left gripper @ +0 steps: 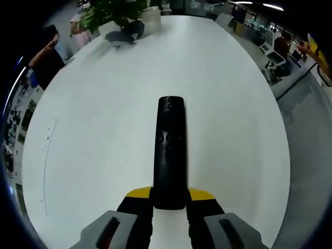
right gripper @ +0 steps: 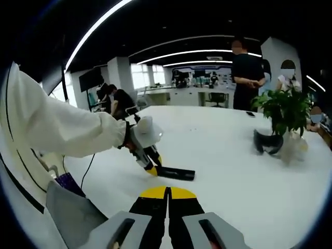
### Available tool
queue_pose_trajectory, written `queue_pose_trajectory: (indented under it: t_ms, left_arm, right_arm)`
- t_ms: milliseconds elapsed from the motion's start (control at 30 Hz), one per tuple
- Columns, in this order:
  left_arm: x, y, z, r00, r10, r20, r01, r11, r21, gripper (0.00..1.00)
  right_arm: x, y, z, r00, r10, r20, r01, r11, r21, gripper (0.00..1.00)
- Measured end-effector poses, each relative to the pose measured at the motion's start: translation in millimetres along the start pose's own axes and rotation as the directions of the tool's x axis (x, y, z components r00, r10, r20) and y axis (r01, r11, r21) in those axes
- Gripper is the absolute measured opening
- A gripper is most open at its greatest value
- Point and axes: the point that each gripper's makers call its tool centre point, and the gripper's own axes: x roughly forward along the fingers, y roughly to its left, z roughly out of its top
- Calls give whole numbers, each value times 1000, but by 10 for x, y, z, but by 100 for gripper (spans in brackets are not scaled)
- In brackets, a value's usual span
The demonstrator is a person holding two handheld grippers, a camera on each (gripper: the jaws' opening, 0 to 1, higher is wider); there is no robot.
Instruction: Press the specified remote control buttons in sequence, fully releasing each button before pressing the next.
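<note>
Left hand-held gripper: closed on the near end of the remote, a yellow-tipped jaw on either side of it; in the right gripper view it shows at the end of a white sleeve, tilted down to the tabletop.
Right hand-held gripper: jaws pressed together, yellow tips meeting, nothing between them; it hangs over the tabletop, apart from the remote.
Remote: black, long and narrow, lying flat on the white tabletop, buttons up, pointing away from the left gripper; in the right gripper view it lies just beyond the right gripper's tips.
Plant: green and leafy, at the far side of the tabletop, a dark object beside it.
People: several stand or sit beyond the tabletop's edge.
</note>
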Motion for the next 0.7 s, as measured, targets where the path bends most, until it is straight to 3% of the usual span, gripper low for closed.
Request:
queue_pose_trajectory:
  t_ms: [333, 700]
  left_arm:
    - [4, -201, -15, 1000, 6, -15, -6, 1000, -11, 24]
    - [-7, -297, -24, 999, 13, -30, -13, 999, -30, 24]
  right_arm:
    - [-21, 78, -28, 1000, 18, -10, -18, 999, -28, 0]
    - [-153, 97, -104, 1000, 11, -9, -11, 999, -34, 0]
